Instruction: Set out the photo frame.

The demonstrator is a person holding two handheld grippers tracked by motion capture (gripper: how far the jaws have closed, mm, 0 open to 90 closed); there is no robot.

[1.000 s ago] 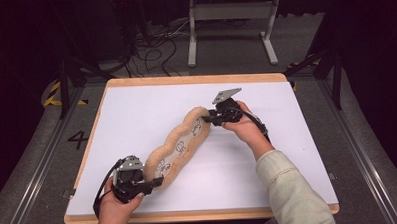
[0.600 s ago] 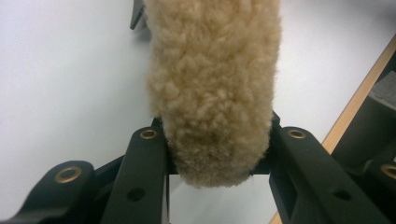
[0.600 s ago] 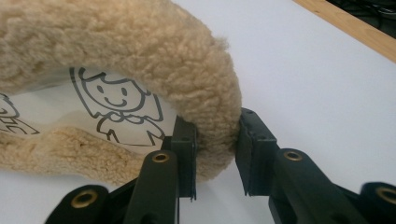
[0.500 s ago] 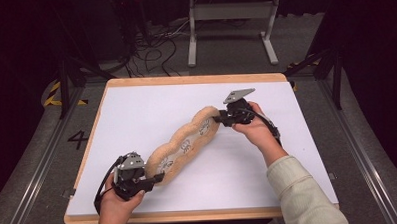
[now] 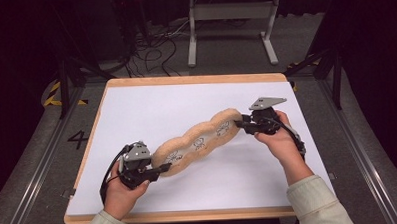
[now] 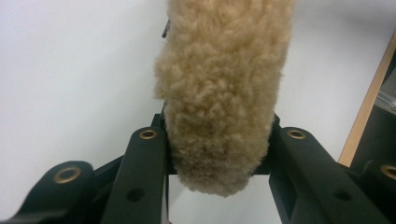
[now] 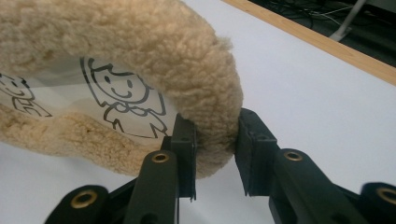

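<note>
Both the left gripper (image 5: 161,169) and right gripper (image 5: 242,124) clamp the fleece cushion (image 5: 197,142); right gripper view reveals cartoon prints (image 7: 126,100).

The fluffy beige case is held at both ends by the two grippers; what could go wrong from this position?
1. The right gripper pinches only the fleece rim of the fluffy case; that soft edge might slip out if pulled harder.
2. The left gripper squeezes the other end, so opposite pulling could strain the clear printed panel.
</note>
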